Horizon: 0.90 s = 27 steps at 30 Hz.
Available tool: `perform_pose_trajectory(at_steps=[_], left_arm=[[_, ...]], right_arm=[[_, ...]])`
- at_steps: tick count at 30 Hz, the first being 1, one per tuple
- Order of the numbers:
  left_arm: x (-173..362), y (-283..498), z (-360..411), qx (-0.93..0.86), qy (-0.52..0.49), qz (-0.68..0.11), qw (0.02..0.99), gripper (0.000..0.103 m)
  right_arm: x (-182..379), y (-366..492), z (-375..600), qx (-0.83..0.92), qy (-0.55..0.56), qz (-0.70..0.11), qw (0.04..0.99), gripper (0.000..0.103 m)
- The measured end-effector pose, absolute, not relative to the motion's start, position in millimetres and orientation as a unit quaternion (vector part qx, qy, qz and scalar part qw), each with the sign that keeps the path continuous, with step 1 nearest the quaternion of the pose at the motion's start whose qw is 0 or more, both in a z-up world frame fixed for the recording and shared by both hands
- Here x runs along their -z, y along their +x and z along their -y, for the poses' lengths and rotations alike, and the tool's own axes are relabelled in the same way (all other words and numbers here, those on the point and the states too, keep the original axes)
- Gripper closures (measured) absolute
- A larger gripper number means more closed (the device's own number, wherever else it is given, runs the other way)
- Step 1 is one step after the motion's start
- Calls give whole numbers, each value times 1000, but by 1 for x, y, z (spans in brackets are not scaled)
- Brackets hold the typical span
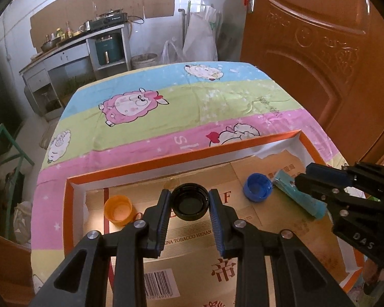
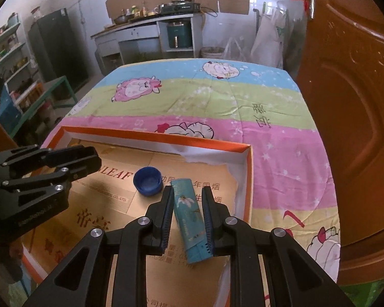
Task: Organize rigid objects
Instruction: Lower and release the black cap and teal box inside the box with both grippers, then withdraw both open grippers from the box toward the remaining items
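Cardboard liner (image 1: 256,220) in orange-rimmed box (image 1: 181,157), left wrist view: "...INA TOBACCO HENAN" printed at 6 o'clock of black cap (image 1: 190,202); big red character "帝" lower down; barcode (image 1: 161,282) at 7 o'clock, digits too blurred.

Same liner, right wrist view: "...NLEAF" at 9 o'clock of blue cap (image 2: 148,181); "CO., LTD" below it.

Right gripper (image 1: 302,181) body: "DAS".

Bedsheet (image 2: 268,117): Chinese characters, unreadable.
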<state>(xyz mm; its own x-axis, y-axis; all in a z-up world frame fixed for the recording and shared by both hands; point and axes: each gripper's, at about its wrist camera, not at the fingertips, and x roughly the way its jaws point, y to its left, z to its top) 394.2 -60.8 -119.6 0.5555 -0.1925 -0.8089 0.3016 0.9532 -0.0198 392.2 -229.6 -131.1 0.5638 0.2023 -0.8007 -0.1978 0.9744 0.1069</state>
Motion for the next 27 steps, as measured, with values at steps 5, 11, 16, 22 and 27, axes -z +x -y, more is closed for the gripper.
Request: perform_pose_trajectory(at_steps=[5, 11, 16, 22, 27], left_arm=[[128, 398, 65, 144, 65, -461, 873, 73], [138, 402, 67, 148, 64, -482, 861, 70], [136, 402, 63, 155, 49, -478, 863, 42], [121, 388, 62, 166, 39, -461, 871, 42], [99, 367, 55, 175, 24, -441, 880, 42]], right_arm=[[128, 388, 233, -113, 15, -448, 887, 80], [124, 378, 240, -112, 25, -442, 890, 80], [123, 368, 247, -109, 31, -444, 889, 80], [116, 351, 255, -105, 43, -441, 890, 80], [108, 330, 255, -104, 50, -438, 892, 80]])
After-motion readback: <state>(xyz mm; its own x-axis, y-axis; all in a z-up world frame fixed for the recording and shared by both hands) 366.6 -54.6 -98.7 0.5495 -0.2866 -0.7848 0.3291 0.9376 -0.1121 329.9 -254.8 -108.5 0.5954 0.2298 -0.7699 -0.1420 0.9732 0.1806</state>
